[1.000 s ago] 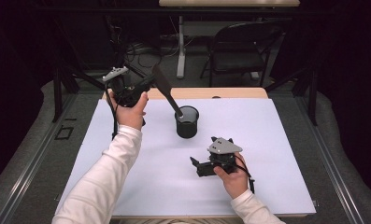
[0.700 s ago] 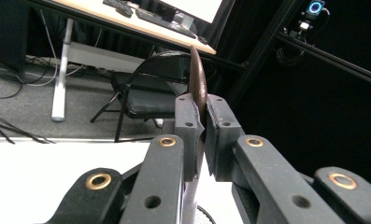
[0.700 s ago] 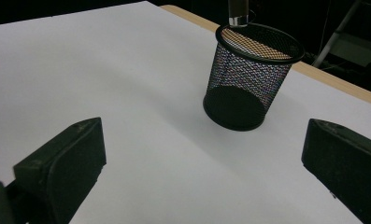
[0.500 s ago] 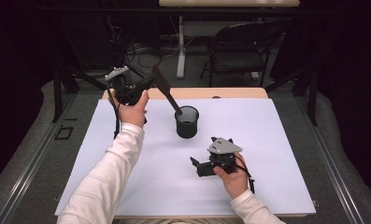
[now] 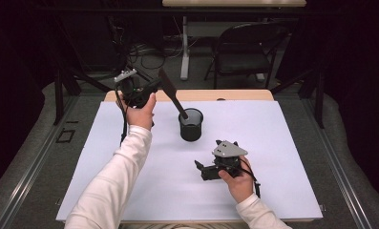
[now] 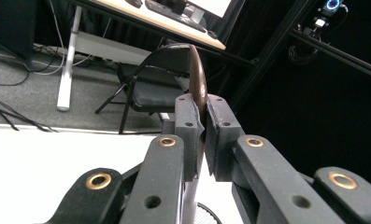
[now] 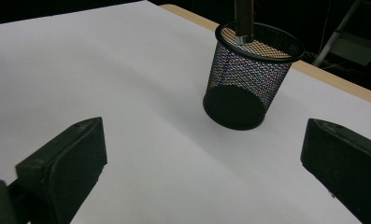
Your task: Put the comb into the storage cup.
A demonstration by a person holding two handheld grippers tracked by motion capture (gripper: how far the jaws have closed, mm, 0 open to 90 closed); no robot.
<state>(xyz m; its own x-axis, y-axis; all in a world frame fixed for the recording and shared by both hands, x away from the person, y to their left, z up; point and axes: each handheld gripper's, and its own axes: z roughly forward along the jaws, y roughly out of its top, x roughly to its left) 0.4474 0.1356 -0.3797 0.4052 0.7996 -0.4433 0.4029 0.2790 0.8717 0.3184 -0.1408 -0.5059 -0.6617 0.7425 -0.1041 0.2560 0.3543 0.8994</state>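
A dark spatula (image 5: 170, 93) leans over the table, its blade up at the left and its handle end down inside a black mesh cup (image 5: 191, 126). My left gripper (image 5: 154, 87) is raised behind the cup and shut on the spatula near the blade. In the left gripper view the pads (image 6: 189, 122) pinch the thin brown blade (image 6: 198, 77) edge-on. My right gripper (image 5: 200, 170) rests low on the white sheet in front of the cup, open and holding nothing. In the right gripper view the cup (image 7: 248, 77) stands ahead between the wide jaws, with the spatula handle (image 7: 244, 17) dipping into it.
A white sheet (image 5: 282, 157) covers the table; the wooden far edge (image 5: 235, 95) shows behind it. A folding chair (image 5: 247, 47) and a desk leg (image 5: 184, 47) stand beyond the table. Dark frame bars flank both sides.
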